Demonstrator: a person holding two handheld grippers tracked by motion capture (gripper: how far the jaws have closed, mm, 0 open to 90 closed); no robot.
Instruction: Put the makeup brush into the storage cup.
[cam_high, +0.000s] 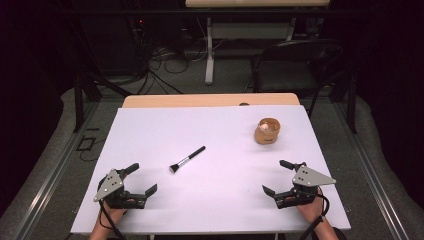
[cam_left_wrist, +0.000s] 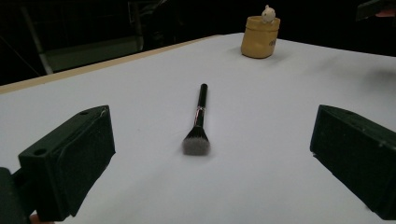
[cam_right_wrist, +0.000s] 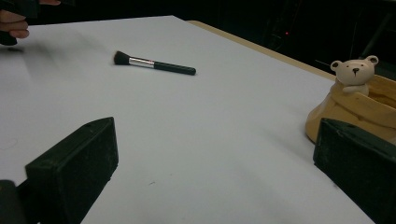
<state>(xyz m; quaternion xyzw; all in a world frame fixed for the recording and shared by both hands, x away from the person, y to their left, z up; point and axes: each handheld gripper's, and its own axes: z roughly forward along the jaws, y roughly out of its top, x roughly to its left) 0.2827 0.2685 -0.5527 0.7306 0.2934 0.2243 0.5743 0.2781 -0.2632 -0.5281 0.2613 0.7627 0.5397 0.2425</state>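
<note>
The left gripper (cam_high: 142, 178) rests at the near left of the white table (cam_high: 220, 210), jaws spread wide and holding nothing; the makeup brush (cam_high: 187, 159) lies flat just ahead of it and a little to the right, nearer this hand than the other; its long axis runs diagonally, bristles toward the near left, black handle pointing away to the far right toward the wooden bear-topped holder (cam_high: 267, 131), which stands well apart near the far right; the right gripper (cam_high: 276, 176) rests at the near right, jaws likewise wide open and empty; the left hand seems the likelier to reach.
</note>
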